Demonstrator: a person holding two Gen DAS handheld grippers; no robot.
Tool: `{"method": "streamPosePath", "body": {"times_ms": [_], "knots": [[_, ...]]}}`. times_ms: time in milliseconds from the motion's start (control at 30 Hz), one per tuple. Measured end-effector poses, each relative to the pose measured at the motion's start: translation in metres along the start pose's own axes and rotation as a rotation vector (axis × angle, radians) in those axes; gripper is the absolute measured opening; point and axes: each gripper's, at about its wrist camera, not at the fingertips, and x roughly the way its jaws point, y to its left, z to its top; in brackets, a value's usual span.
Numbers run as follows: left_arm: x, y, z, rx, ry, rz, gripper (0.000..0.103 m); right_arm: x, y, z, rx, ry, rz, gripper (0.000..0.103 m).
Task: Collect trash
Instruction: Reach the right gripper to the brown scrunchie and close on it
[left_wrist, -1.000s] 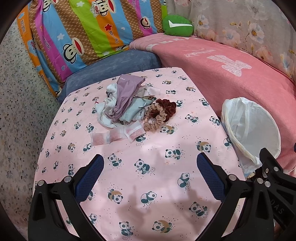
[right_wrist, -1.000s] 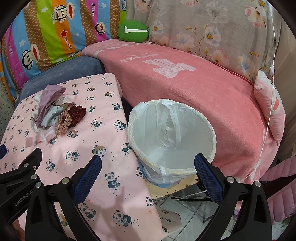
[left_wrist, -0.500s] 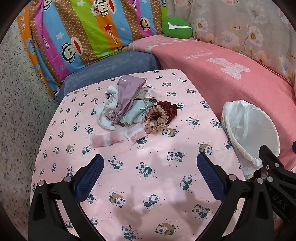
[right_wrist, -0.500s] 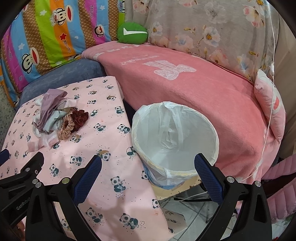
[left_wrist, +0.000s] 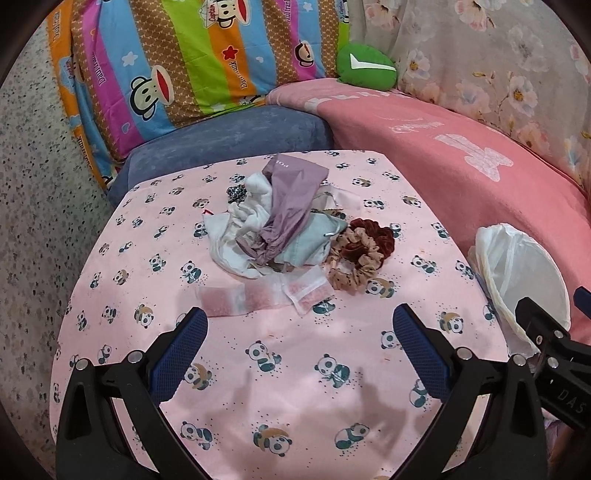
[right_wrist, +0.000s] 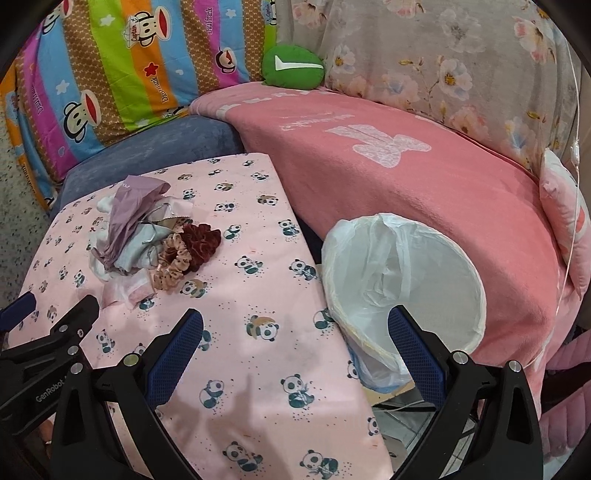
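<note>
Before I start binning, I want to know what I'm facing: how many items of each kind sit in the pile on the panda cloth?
Scrunchies: 2, dark red and tan
Clear plastic packets: 2, and
Purple pouch: 1
White cloth: 1
Pale blue-grey bag: 1
Total: 7 visible; more may be hidden underneath.

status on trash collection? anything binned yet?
Done: nothing that shows. The lined bin beside the table looks empty.
In hand: nothing. The left gripper and right gripper are both open, above the panda tablecloth.
Left: the whole pile sits on the cloth: the clear plastic wrappers, the crumpled mauve bag, the white scraps and two scrunchies.
</note>
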Motion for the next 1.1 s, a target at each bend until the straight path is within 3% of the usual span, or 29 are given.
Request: {"method": "streamPosePath", "body": {"times_ms": [300, 600, 833, 1000, 1067, 1100], "knots": [[0.034, 0.036, 0.027, -0.018, 0.000, 0.051, 0.096, 0.033, 0.041, 0.023, -0.021, 0.002, 0.073, 0.098], [0.071, 0.051, 0.048, -0.064, 0.017, -0.015, 0.096, 0.080, 0.074, 0.039, -0.024, 0.043, 0.114, 0.096], [0.090, 0.048, 0.059, -0.069, 0.025, -0.072, 0.095, 0.118, 0.091, 0.042, -0.020, 0.091, 0.135, 0.087], [0.104, 0.044, 0.062, -0.051, 0.045, -0.112, 0.083, 0.140, 0.102, 0.038, -0.028, 0.137, 0.165, 0.072], [0.111, 0.043, 0.063, -0.047, 0.068, -0.131, 0.065, 0.148, 0.108, 0.035, -0.039, 0.157, 0.184, 0.059], [0.113, 0.043, 0.063, -0.045, 0.078, -0.146, 0.061, 0.152, 0.110, 0.034, -0.046, 0.168, 0.189, 0.053]]}}
